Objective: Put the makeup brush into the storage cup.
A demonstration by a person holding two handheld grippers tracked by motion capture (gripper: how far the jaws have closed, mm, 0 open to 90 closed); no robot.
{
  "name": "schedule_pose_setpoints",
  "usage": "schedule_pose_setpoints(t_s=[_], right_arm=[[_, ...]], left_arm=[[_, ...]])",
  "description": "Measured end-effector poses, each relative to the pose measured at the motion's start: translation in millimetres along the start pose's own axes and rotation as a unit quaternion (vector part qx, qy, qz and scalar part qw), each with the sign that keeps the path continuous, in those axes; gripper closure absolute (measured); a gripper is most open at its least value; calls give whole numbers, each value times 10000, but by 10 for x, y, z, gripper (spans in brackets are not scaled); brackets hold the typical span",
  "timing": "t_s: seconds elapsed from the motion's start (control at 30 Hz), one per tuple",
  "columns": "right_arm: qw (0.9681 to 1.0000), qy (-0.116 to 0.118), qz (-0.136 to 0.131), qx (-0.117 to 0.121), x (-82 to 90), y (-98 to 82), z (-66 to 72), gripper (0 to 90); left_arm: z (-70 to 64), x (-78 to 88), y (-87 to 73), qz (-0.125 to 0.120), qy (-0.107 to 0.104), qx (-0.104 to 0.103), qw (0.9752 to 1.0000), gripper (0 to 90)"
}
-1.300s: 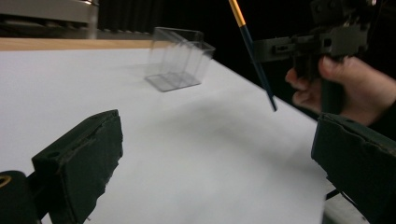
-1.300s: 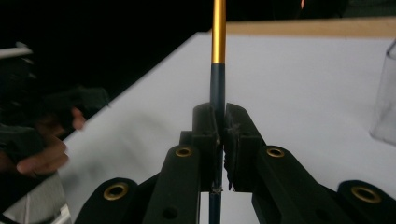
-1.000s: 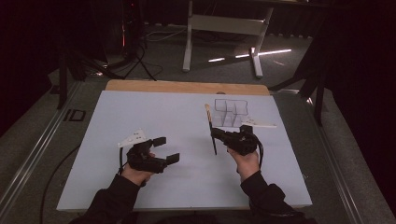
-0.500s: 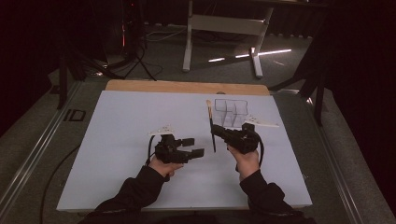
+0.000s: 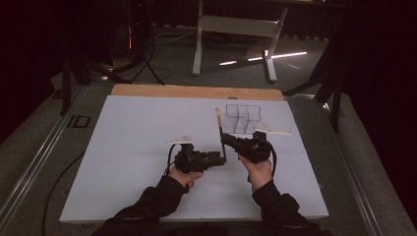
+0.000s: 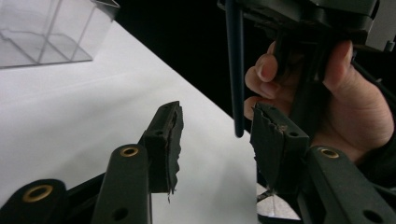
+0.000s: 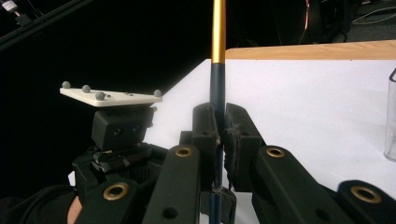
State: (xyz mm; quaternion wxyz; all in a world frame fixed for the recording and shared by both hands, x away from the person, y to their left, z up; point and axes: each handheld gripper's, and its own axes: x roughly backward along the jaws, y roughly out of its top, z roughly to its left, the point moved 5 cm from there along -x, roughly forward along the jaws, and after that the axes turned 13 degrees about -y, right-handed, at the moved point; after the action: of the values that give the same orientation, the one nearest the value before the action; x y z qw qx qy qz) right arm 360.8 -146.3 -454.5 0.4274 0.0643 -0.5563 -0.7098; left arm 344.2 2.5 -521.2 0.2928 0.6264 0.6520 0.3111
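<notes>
Left tongs [image 5: 220, 160] have reached right tongs' [image 7: 221, 140] brush [image 7: 217, 70].

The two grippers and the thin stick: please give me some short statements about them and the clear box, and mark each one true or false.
1. The right gripper is shut on the stick. True.
2. The left gripper is closed tightly on the stick. False: its jaws stand apart, and the stick's dark lower end hangs near the gap between them, not clamped.
3. The stick is held roughly upright. True: in the high view it rises from the right gripper towards the far side of the table.
4. The clear box lies at the table's near left corner. False: it stands on the far right part of the white surface, beyond the right gripper.
5. The stick's upper part is golden. True.
</notes>
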Motion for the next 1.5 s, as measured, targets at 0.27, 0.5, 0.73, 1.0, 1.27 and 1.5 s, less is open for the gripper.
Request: schedule_pose_setpoints(t_s=[0.27,0.5,0.73,1.0,1.27,1.5], right_arm=[[10000,18,33,58,-15,-9,21,837],[9999,-34,28,102,-23,-17,2,837],[9998,-94,50,182,-20,-11,4,836],[9984,-94,196,513,-13,50,32,730],[9966,-208,205,772,33,231,42,479],[9971,-44,384,662,78,358,60,446]], left_arm=[[4,-85,-8,-6,-98,-19,9999,714],[-1,-99,0,-25,-158,81,9998,843],[18,-79,8,22,-39,129,9999,860],[25,-6,20,142,306,-150,9993,862],[-13,37,-8,500,540,-441,9963,862],[-60,65,-55,726,540,-654,9937,862]])
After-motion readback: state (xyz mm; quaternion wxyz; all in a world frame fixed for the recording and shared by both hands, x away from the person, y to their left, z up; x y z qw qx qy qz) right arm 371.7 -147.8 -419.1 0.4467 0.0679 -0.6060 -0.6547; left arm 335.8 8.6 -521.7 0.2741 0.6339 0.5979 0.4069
